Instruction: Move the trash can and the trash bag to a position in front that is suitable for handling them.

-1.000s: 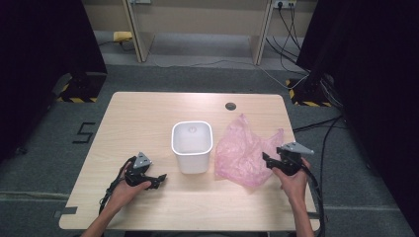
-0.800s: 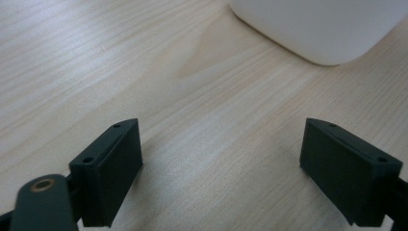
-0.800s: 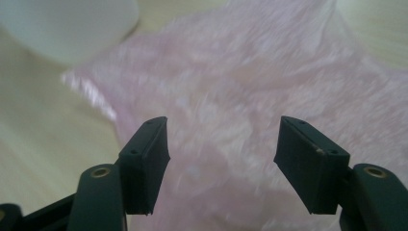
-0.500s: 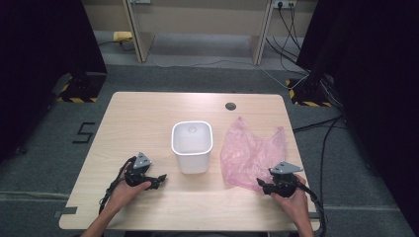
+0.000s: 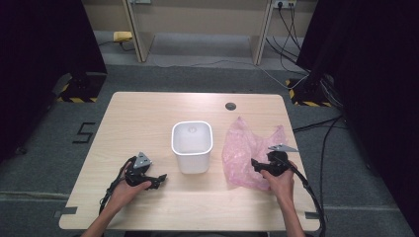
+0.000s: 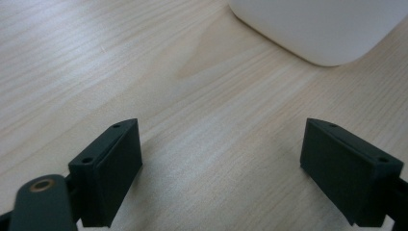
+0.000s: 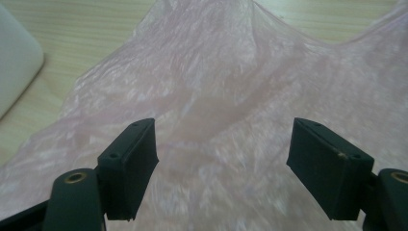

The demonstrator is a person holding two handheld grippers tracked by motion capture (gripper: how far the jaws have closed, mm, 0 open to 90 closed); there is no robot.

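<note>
On the right half of the bench [image 5: 148, 118], the pink plastic bag [image 5: 249, 150] lies flat and wrinkled, just beside the white bin [image 5: 191, 145]. The right gripper [image 5: 258, 165] hovers low over its near part with the jaws wide open and holding nothing; in the right gripper view the bag [image 7: 226, 101] spreads under and between both jaws. To do this grasp well, I think the jaws should go down onto a raised fold and close only on the thin film, not scrape the wood. The left gripper [image 5: 157, 178] rests on the bench near the bin [image 6: 317, 26], jaws also wide open and empty.
</note>
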